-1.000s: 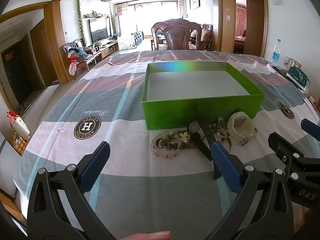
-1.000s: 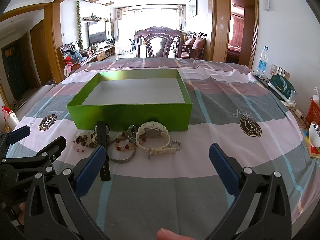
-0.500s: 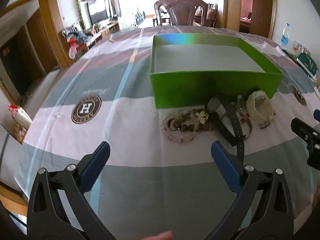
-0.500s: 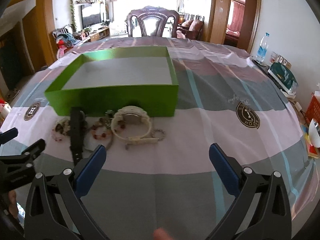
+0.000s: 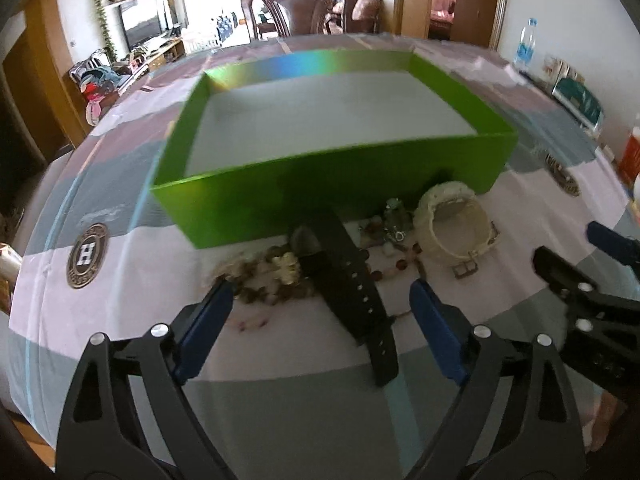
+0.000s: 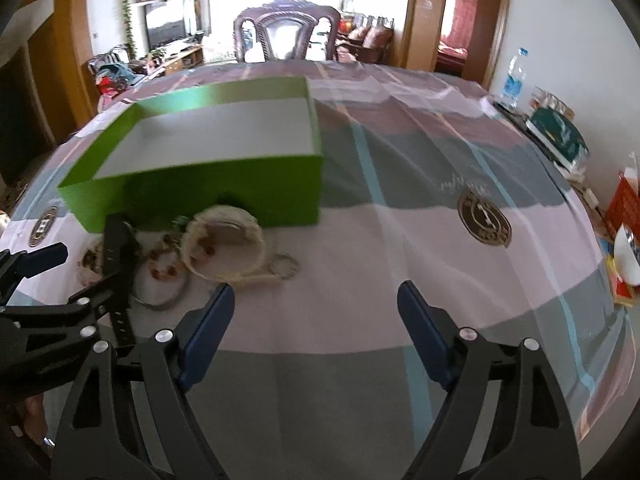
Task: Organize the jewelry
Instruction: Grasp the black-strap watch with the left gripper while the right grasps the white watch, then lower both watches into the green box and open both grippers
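Note:
An open green box (image 5: 332, 188) with a grey floor stands on the striped tablecloth (image 5: 280, 396). In front of it lies a jewelry pile: beaded bracelets (image 5: 268, 272), a black watch strap (image 5: 352, 280) and a cream watch (image 5: 452, 224). My left gripper (image 5: 320, 300) hangs just over the pile. Its jaws are closing with the black strap between them, and the pads touch nothing. My right gripper (image 6: 316, 296) is over bare cloth, its jaws closing on nothing. The cream watch (image 6: 224, 248) lies just beyond its left finger. The green box (image 6: 224, 196) sits behind.
A carved wooden chair (image 5: 304, 8) stands at the table's far side. At the right edge are a water bottle (image 6: 514, 76), a teal case (image 6: 560, 136) and an orange basket (image 6: 624, 208). The left gripper's fingers (image 6: 44, 258) show at the left of the right wrist view.
Both grippers have come down and forward toward the jewelry pile. The left one now straddles the black strap. Both pairs of jaws have narrowed a little.

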Available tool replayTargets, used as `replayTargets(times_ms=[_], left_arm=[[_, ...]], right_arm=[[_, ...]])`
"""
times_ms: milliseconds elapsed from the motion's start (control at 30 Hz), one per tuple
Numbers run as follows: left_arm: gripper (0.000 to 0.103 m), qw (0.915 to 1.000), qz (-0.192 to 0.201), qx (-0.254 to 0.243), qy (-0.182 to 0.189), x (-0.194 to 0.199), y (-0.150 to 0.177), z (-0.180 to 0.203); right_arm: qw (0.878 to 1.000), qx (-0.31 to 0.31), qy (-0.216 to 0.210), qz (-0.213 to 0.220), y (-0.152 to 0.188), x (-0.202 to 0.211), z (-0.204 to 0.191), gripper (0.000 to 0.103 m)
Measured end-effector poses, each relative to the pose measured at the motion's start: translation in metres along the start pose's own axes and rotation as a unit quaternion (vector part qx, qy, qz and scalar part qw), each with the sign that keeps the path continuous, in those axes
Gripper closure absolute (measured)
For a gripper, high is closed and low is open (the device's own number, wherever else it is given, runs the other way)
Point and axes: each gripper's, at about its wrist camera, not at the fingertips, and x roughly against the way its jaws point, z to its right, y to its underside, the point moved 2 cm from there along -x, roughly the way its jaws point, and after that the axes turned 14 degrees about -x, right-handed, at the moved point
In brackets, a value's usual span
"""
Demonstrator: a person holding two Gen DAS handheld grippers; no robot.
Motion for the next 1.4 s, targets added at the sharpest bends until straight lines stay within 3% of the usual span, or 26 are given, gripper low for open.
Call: replayTargets(times_ms=[33, 100, 167, 200, 333, 400, 500, 633, 700, 767, 1033, 1400], left_arm=[[0.017, 1.0, -0.003, 0.0, 0.0, -0.004, -0.001, 0.0], [0.04, 0.9999, -0.009, 0.009, -0.003, -0.008, 0.003, -0.007], [0.073, 0.9992, -0.017, 0.029, 0.02, -0.008, 0.009, -0.02], [0.076, 0.9989, -0.017, 0.036, 0.023, -0.007, 0.012, -0.026], [0.08, 0.9983, -0.016, 0.056, -0.002, 0.002, 0.022, -0.05], [0.08, 0.9977, -0.014, 0.066, -0.009, 0.005, 0.027, -0.062], [0.068, 0.9972, -0.016, 0.072, -0.011, 0.004, 0.027, -0.068], [0.067, 0.9974, -0.016, 0.069, -0.008, 0.001, 0.027, -0.069], [0.071, 0.9975, -0.02, 0.068, -0.002, -0.004, 0.024, -0.067], [0.092, 0.9974, -0.024, 0.068, 0.006, -0.008, 0.025, -0.066], [0.097, 0.998, -0.005, 0.063, 0.008, 0.007, 0.026, -0.066], [0.097, 0.9957, 0.072, 0.056, -0.018, 0.062, -0.007, -0.08]], right_arm=[[1.0, -0.002, 0.001, -0.001, 0.0, -0.001, 0.001, 0.02], [1.0, -0.006, 0.001, -0.003, -0.001, -0.003, 0.005, 0.02], [1.0, -0.006, -0.003, -0.003, -0.003, -0.006, 0.004, 0.02], [1.0, -0.004, -0.006, -0.004, -0.005, -0.007, 0.001, 0.02], [0.999, 0.02, -0.031, 0.004, -0.014, -0.012, -0.022, 0.024], [0.999, 0.038, -0.033, 0.002, -0.017, -0.019, -0.035, 0.038], [0.998, 0.048, -0.026, -0.017, -0.02, -0.037, -0.046, 0.05], [0.998, 0.054, -0.015, -0.033, -0.016, -0.052, -0.051, 0.064], [0.998, 0.053, -0.016, -0.043, -0.012, -0.056, -0.05, 0.087], [0.998, 0.05, -0.019, -0.045, -0.011, -0.056, -0.047, 0.093], [0.999, 0.038, -0.025, -0.024, -0.013, -0.042, -0.039, 0.097], [0.998, 0.036, -0.043, 0.039, -0.042, 0.004, -0.044, 0.096]])
